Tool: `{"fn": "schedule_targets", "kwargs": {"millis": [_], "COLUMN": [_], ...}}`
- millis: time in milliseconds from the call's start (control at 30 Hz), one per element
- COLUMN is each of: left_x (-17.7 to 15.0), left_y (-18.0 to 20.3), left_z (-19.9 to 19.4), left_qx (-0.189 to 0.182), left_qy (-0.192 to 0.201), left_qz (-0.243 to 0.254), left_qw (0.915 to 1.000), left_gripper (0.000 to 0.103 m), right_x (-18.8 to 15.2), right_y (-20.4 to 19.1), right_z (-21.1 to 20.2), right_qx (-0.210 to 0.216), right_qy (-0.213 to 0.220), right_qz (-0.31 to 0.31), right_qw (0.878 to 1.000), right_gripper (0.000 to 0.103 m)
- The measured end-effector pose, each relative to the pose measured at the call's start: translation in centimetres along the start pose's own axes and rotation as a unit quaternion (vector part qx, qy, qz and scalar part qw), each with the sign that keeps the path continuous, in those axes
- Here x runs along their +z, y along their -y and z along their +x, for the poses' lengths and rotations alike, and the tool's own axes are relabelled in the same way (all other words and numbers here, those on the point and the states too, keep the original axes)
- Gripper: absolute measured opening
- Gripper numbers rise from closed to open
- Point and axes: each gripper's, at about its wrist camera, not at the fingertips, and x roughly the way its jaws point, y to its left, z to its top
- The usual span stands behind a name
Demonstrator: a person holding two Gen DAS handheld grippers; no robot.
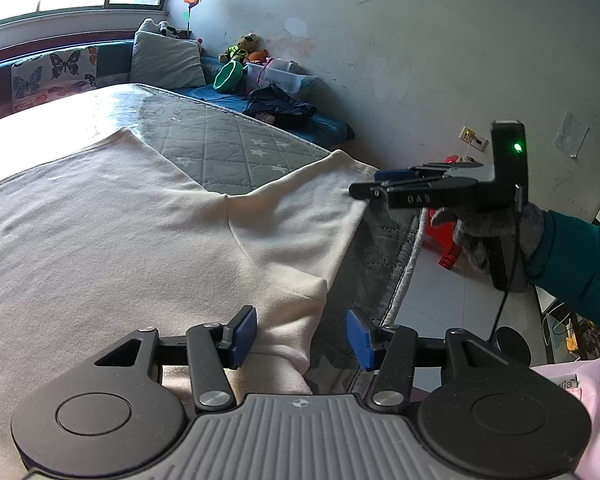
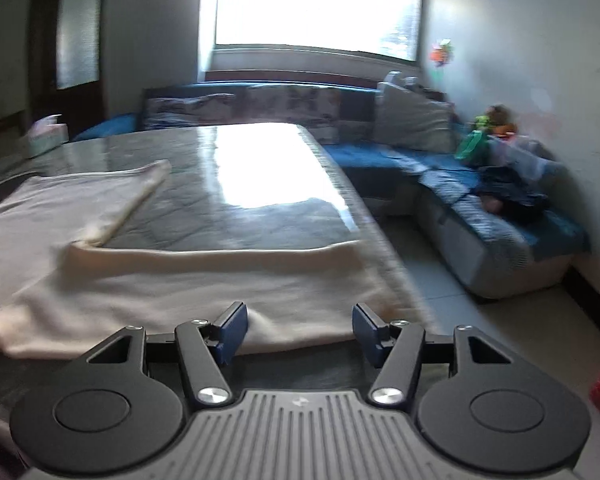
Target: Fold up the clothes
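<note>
Lying spread on quilted mattress (image 1: 236,140): cream garment (image 1: 112,232), two leg-like ends splayed, one at mattress edge. No fold visible yet; whole folding seems left. Left gripper (image 1: 302,334) jaws apart over near cuff, gripping nothing. Right gripper (image 2: 300,330) jaws likewise apart, empty, near hem.

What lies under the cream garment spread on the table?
Under the cream garment lies a grey quilted star-patterned cover, seen only beyond the cloth's edges; whatever sits directly beneath the cloth is hidden.
</note>
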Motion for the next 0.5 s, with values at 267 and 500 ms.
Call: {"fn": "schedule_targets", "kwargs": {"millis": [267,500], "left_x": [0.0,-0.1], "left_y": [0.3,0.1], "left_z": [0.0,-1.3], "left_qx": [0.004,0.026], "left_qy": [-0.001,0.01], "left_qz": [-0.001,-0.022], "left_qw": [1.0,0.9994], "left_gripper": [0.056,0.058], "right_x": [3.0,3.2], "right_y": [-0.8,-1.1], "right_z": [1.9,4.7], "right_qx": [0.036,0.027], "right_qy": [0.018,-0.011], "right_qz": [-0.014,0.0], "right_qw": [0.999,1.0], "right_gripper": [0.058,0.058]}}
